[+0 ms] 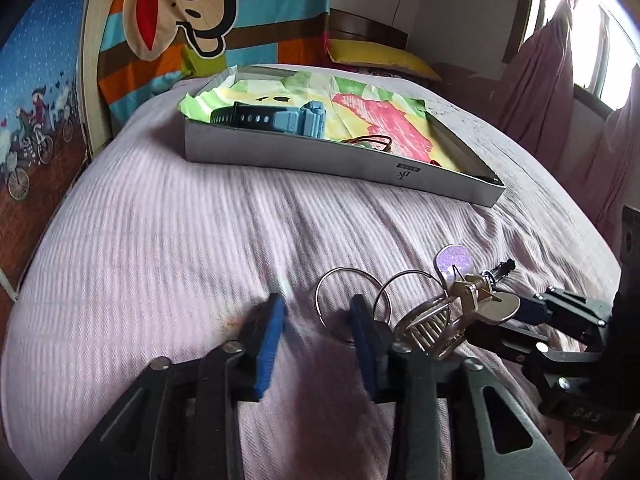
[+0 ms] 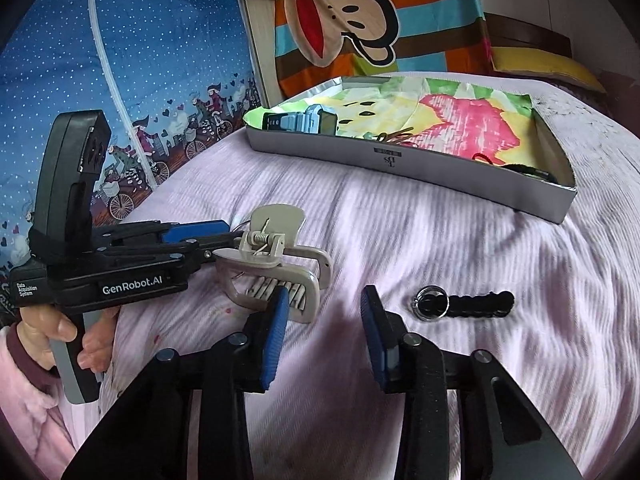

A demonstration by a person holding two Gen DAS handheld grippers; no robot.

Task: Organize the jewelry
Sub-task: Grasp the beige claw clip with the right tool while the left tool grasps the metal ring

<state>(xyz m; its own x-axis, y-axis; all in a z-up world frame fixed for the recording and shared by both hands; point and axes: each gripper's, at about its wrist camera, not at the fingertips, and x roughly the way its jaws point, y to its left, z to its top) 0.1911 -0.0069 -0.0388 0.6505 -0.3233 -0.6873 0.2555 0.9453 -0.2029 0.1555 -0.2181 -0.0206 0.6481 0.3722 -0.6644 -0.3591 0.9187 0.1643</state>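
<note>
My left gripper (image 1: 316, 300) stands open low over the pink bedspread, nothing between its blue pads. Two silver hoops (image 1: 348, 296) lie just past its fingertips. A grey claw hair clip (image 1: 436, 328) lies beside its right finger. My right gripper (image 2: 325, 290) is open too, and the same clip (image 2: 276, 264) lies against its left finger. In the right wrist view a hand holds the left gripper (image 2: 224, 240) pointing at the clip. The right gripper (image 1: 516, 312) reaches the clip from the right. A grey box (image 1: 328, 156) holds a blue watch (image 1: 280, 118).
Hair ties (image 2: 396, 136) lie on the box's colourful paper lining. A black braided piece with a round silver-rimmed end (image 2: 464, 304) lies right of my right gripper. A purple glitter disc (image 1: 454, 260) sits behind the clip. A striped monkey cushion (image 2: 360, 12) leans at the headboard.
</note>
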